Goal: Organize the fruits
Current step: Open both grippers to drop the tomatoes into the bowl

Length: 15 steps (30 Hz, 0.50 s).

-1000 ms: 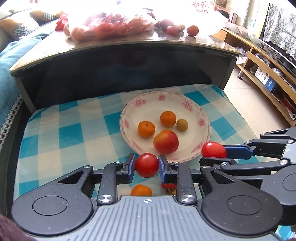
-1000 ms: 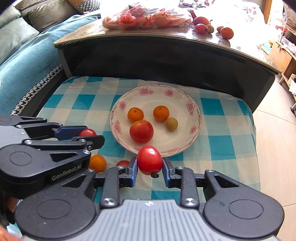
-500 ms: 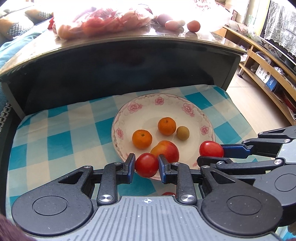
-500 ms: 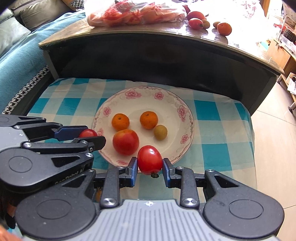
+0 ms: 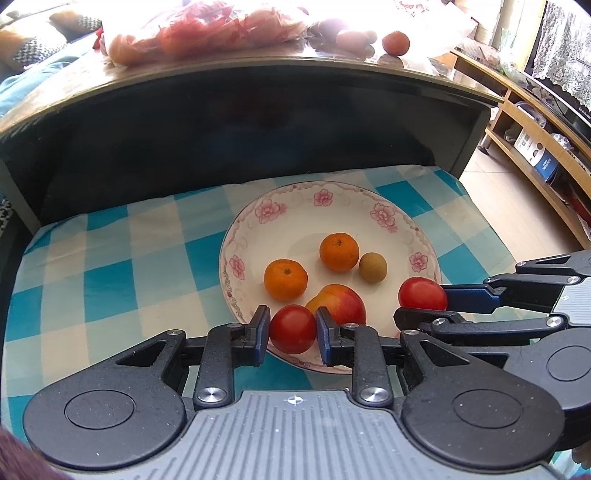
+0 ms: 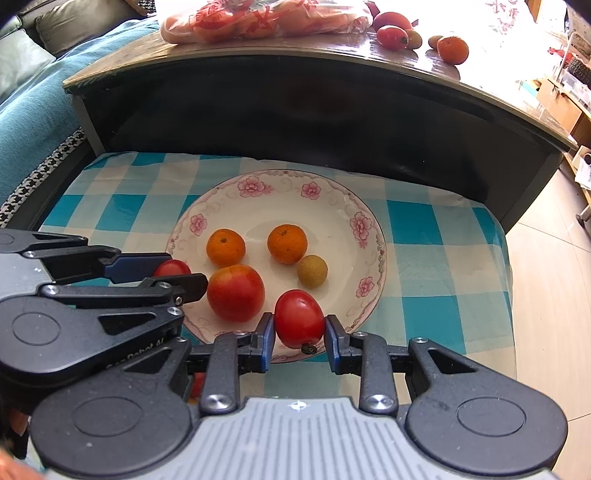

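Holding one red tomato in each pair of tongs, low over the near edge of a flowered plate [image 5: 384, 214].

Left tongs [image 5: 291, 330]: clamped on a round red tomato [image 5: 292, 328], blue pads pressed to both its sides, poised over the plate's near rim. Seen from the right wrist, left tongs [image 6: 177, 275] reaching in from the left, the same tomato [image 6: 170, 267] partly hidden between the fingers.

Right tongs [image 6: 299, 332]: clamped on a slightly longer red tomato [image 6: 298, 318], its dark stem end turned down toward the camera, also over the near rim. Seen from the left wrist, right tongs [image 5: 424, 301] coming in from the right with that tomato [image 5: 422, 293] at the plate's right edge.

Lying on the plate: two small oranges [image 5: 285, 278] [image 5: 339, 252] side by side, a small brownish-green fruit [image 5: 373, 267] just beside the right-hand orange, and a larger red-and-yellow fruit [image 5: 341, 301] nearest the tongs, close behind the left tomato.

Resting under the plate: a blue-and-white checked cloth [image 5: 110, 266]. Standing behind it: a dark table [image 5: 258, 110] with a glossy top, carrying a clear bag of reddish fruit [image 5: 207, 29] and a few loose fruits [image 6: 452, 48] toward the right. Showing at far left: a teal sofa [image 6: 33, 107].
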Each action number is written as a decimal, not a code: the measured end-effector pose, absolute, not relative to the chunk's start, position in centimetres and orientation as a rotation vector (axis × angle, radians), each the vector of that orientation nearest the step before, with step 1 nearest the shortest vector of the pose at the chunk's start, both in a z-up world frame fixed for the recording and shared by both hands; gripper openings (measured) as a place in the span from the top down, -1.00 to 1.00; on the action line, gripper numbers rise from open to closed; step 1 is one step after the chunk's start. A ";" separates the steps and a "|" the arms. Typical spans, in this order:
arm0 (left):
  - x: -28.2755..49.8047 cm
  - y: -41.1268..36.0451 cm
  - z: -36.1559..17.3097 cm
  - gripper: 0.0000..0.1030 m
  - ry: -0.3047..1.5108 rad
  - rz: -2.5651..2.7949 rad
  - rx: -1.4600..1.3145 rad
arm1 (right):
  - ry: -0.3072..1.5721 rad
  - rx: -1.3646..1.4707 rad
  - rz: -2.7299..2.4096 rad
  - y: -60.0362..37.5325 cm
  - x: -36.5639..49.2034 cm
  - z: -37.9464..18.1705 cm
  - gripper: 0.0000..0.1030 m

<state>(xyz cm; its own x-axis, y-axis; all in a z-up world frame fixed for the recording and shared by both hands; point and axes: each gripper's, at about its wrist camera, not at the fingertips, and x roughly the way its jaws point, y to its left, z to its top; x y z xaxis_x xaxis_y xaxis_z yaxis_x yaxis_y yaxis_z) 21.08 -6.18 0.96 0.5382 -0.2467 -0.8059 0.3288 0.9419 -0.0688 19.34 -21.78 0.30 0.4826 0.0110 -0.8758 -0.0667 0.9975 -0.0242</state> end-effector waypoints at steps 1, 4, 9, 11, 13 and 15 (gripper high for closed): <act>21.1 -6.2 0.9 0.34 0.943 -0.343 0.094 | 1.066 -0.058 0.046 -21.8 19.4 0.2 0.40; 21.2 -6.2 0.8 0.34 0.944 -0.343 0.091 | 1.066 -0.057 0.042 -21.9 19.5 0.1 0.40; 21.3 -6.2 0.8 0.35 0.941 -0.340 0.094 | 1.063 -0.052 0.040 -21.9 19.7 -0.1 0.40; 21.4 -6.2 0.7 0.34 0.941 -0.338 0.094 | 1.063 -0.054 0.039 -21.9 19.7 -0.2 0.39; 21.4 -6.2 0.7 0.34 0.940 -0.336 0.093 | 1.061 -0.057 0.038 -21.9 19.7 -0.2 0.39; 21.4 -6.2 0.8 0.34 0.939 -0.335 0.091 | 1.056 -0.061 0.037 -21.9 19.7 -0.2 0.39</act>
<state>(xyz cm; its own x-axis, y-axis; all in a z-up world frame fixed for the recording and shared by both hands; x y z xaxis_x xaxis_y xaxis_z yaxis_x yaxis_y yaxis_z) 21.41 -6.18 0.78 0.5430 -0.2421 -0.8041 0.3210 0.9446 -0.0676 19.72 -21.86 -0.17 0.4917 0.0015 -0.8708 -0.0598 0.9977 -0.0321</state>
